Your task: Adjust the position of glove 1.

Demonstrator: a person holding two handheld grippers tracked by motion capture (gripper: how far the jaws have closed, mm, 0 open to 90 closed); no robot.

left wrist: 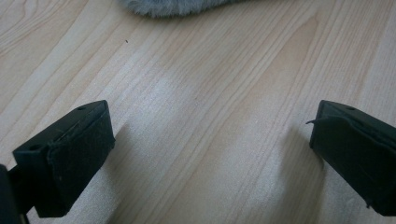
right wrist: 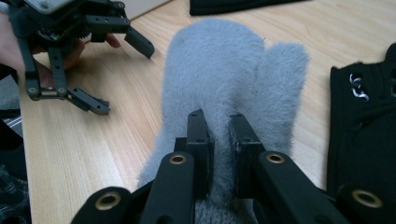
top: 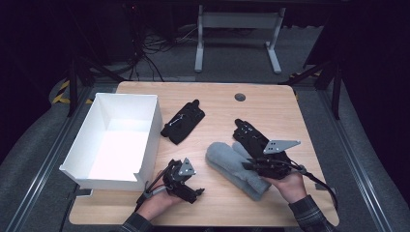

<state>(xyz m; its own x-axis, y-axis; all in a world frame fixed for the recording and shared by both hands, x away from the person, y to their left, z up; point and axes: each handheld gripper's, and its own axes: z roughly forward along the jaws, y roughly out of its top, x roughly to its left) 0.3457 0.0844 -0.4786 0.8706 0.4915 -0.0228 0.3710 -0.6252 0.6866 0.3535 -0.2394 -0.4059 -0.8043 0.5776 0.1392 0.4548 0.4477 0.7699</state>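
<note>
On the light wooden table (top: 270,104), toward its near right part, you have a fuzzy grey wool mitten (top: 232,166) lying flat, cuff toward you and thumb pointing away. Your right gripper (right wrist: 219,128) pinches it: in the right gripper view the two black jaws stand close together with a ridge of grey pile squeezed between the pads, near the cuff end. In the high view that gripper (top: 251,164) sits over the mitten's right edge, held in your right hand (top: 290,186). Just beside the mitten on its right lies a black fingerless glove with metal eyelets (top: 249,135), partly under the gripper. A second black glove (top: 183,123) lies well apart, toward the middle of the table, beside a white open cardboard box (top: 116,140) that takes up the left side. Your left gripper (top: 191,186) rests low at the near edge, just right of the box's front corner; its jaws are spread wide, with bare wood between them and nothing held. In the left gripper view the mitten's fuzzy edge (left wrist: 177,7) shows ahead of the jaws, apart from them.
</note>
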